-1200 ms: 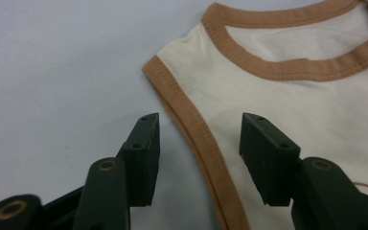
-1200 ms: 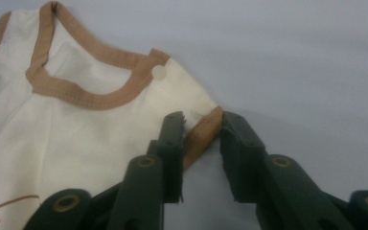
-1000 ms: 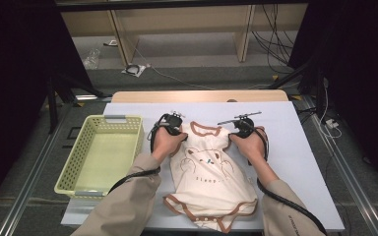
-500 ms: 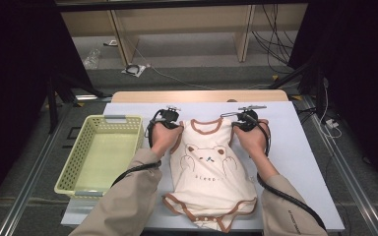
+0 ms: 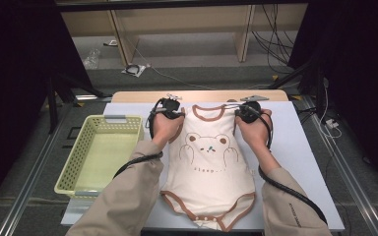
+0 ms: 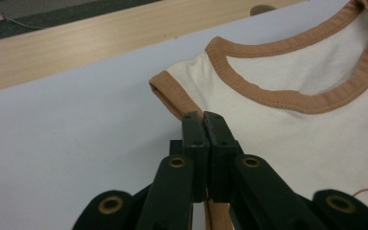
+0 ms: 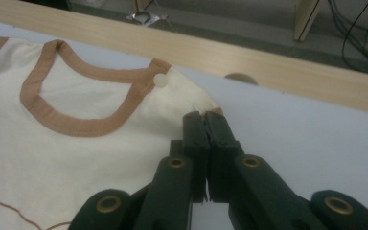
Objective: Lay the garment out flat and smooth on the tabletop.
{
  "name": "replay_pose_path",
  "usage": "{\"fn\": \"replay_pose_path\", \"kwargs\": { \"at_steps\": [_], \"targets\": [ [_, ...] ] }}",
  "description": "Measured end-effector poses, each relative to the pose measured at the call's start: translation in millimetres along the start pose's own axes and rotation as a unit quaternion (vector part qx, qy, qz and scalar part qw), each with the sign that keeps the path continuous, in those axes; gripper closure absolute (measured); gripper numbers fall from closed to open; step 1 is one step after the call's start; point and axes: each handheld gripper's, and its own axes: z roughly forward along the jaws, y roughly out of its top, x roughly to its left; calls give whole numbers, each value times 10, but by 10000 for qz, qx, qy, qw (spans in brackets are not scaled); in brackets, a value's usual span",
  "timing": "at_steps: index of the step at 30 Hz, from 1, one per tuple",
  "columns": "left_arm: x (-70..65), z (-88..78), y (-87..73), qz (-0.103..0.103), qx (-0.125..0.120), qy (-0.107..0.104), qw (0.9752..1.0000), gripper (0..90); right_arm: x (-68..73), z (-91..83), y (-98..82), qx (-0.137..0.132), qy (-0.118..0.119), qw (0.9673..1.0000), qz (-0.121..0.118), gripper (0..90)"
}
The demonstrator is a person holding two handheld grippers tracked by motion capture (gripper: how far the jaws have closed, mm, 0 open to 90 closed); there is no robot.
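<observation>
Two claws, left claw (image 6: 204,120) and right claw (image 7: 204,119), each clamp a shoulder of the cream cotton baby bodysuit with brown trim (image 5: 207,167), which lies spread on the white bench (image 5: 295,147) beside a yellow-green plastic basket (image 5: 74,169).

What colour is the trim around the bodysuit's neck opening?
Light brown trim on the cream bodysuit, clearest in the left gripper view.

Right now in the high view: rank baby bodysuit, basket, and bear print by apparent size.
1. Baby bodysuit and basket: they look about alike, so no ranking between them.
2. Bear print: clearly smallest, just a patch on the bodysuit's chest.
</observation>
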Motion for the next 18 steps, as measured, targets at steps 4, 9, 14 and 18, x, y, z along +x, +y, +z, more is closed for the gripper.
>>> {"fn": "replay_pose_path", "kwargs": {
  "at_steps": [4, 9, 14, 18],
  "targets": [
    [-3, -1, 103, 152, -199, 184, 9995, 864, -9, 36, 54, -272, -186, 9994, -130, 886],
    [18, 84, 59, 261, 25, 665, 9974, 560, -18, 206, 9, 80, -115, 9993, -349, 771],
    [5, 31, -65, 362, 182, 556, 9976, 499, -31, 190, -138, 329, 8, 9988, -351, 748],
    [-57, -79, -211, 569, 410, 247, 9972, 496, -57, 67, -295, 547, 149, 9976, -397, 740]
  ]
}}
